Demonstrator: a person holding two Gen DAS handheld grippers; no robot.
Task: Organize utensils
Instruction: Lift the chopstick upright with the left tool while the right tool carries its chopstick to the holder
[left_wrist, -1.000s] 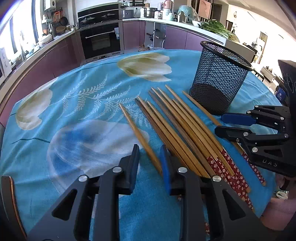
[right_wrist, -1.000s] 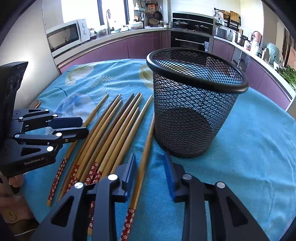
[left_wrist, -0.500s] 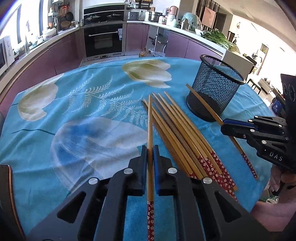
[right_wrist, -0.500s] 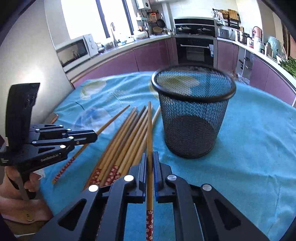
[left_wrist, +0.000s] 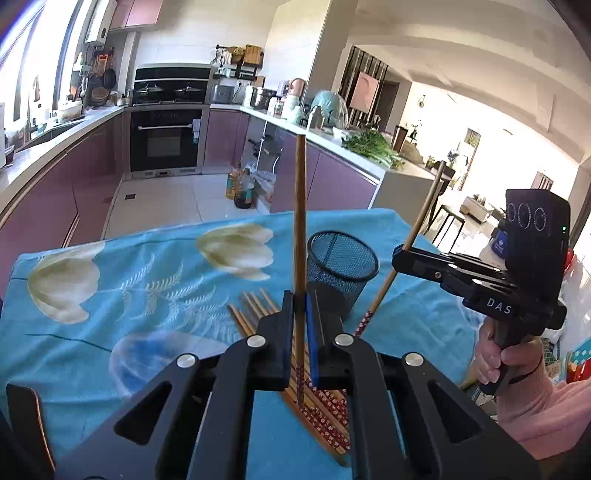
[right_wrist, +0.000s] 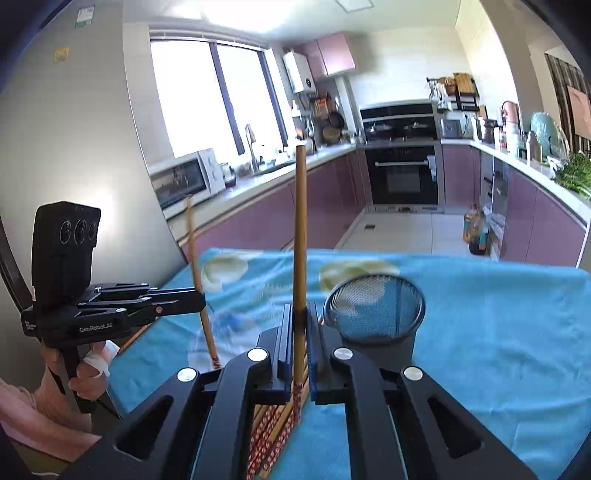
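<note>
Wooden chopsticks are being held one per gripper: left gripper (left_wrist: 301, 325) and right gripper (right_wrist: 301, 332) jaws are clamping each stick upright, seemingly for dropping into the mesh holder (left_wrist: 342, 273). Remaining chopsticks (left_wrist: 255, 310) are lying near-left of it on the desk (left_wrist: 110, 295).

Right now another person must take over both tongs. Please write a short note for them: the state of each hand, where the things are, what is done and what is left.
Left tongs: shut on one chopstick, lifted off the table, plain end up.
Right tongs: shut on another chopstick, also lifted, plain end up.
Holder: black mesh cup, upright on the blue cloth, nothing seen inside.
Pile: the other chopsticks lie on the cloth beside the holder.
Done: one chopstick picked up in each tongs.
Left: put both into the holder, then do the pile.
</note>
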